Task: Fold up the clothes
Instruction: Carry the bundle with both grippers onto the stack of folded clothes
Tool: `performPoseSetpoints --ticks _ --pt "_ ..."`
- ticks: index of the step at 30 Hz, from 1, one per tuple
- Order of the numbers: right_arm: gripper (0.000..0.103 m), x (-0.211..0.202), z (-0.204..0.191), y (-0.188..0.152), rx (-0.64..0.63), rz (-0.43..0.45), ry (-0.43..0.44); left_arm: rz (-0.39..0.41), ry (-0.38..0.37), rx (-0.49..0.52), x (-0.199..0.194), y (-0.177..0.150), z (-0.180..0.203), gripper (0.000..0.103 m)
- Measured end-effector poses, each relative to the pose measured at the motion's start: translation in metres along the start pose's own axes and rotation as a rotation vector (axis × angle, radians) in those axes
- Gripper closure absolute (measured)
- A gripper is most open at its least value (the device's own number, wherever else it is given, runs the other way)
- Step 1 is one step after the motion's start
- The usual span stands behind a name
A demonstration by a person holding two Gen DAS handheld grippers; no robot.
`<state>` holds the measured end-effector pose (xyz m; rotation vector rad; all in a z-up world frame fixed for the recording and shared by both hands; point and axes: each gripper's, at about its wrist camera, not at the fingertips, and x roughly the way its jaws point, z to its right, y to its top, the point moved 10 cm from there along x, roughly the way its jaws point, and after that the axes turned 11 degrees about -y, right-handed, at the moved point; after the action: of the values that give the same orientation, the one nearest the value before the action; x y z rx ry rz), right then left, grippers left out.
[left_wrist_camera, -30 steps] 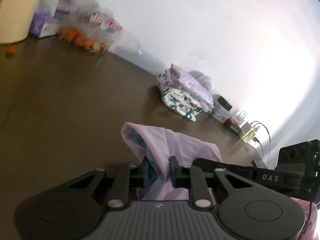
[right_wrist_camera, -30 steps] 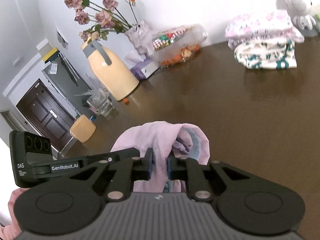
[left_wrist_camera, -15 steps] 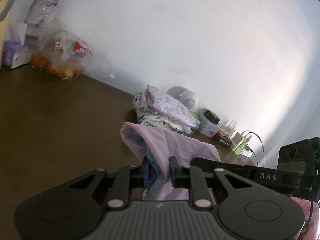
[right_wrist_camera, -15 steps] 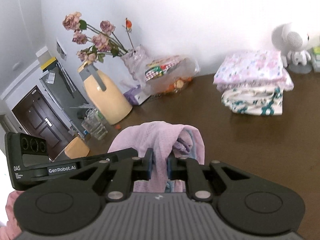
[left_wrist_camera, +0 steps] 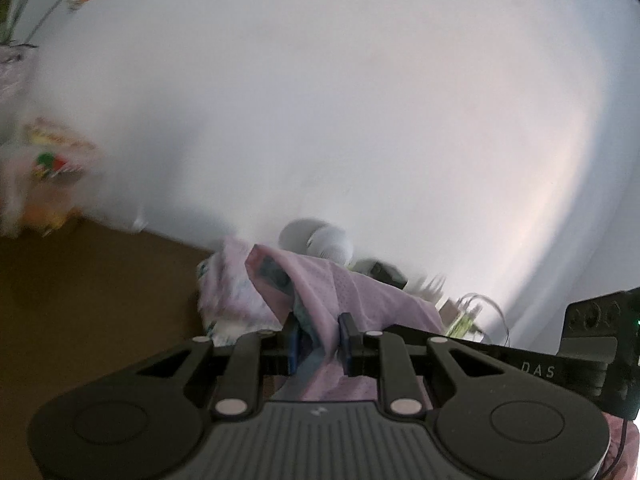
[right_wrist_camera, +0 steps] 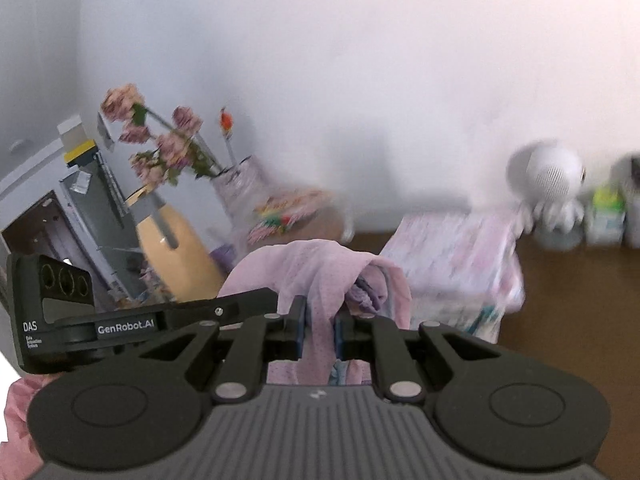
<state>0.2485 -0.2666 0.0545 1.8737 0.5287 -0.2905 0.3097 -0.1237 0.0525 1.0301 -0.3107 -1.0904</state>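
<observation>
Backdrop: plain white wall filling most of both views; dark brown wooden tabletop low in the frame, blurred.
Left gripper: black two-finger left gripper clamped on a bunched edge of the pale pink mesh garment, cloth pinched between the blue pads; held off the table, likely so the fabric hangs free and straightens.
Right gripper: black two-finger right gripper pinching another bunch of the same pale pink mesh garment; paired grips probably there to spread the piece between two points before laying it down for a fold.
Garment position: in the air between both grippers, draping back toward the person; lower part hidden behind the tools.
Finished pile: folded floral-print clothes stack at 2 o'clock of the right gripper, against the wall, well apart, apparently kept out of the working area.
Clutter: white round speaker figure at 2 o'clock; cream jug-shaped thermos and dried pink roses in a vase at 10 o'clock.
</observation>
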Motion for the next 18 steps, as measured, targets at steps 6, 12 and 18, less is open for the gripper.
performPoseSetpoints --ticks 6,12,18 --pt "0.090 0.036 0.028 0.058 0.004 0.002 -0.053 -0.022 0.021 0.001 0.063 0.048 -0.021 0.085" --pt "0.090 0.099 0.081 0.074 0.119 -0.068 -0.079 -0.097 0.063 -0.104 0.121 0.051 -0.070 0.085" --pt "0.090 0.141 0.112 0.046 0.174 -0.123 -0.094 -0.124 0.084 -0.159 0.145 0.029 -0.101 0.085"
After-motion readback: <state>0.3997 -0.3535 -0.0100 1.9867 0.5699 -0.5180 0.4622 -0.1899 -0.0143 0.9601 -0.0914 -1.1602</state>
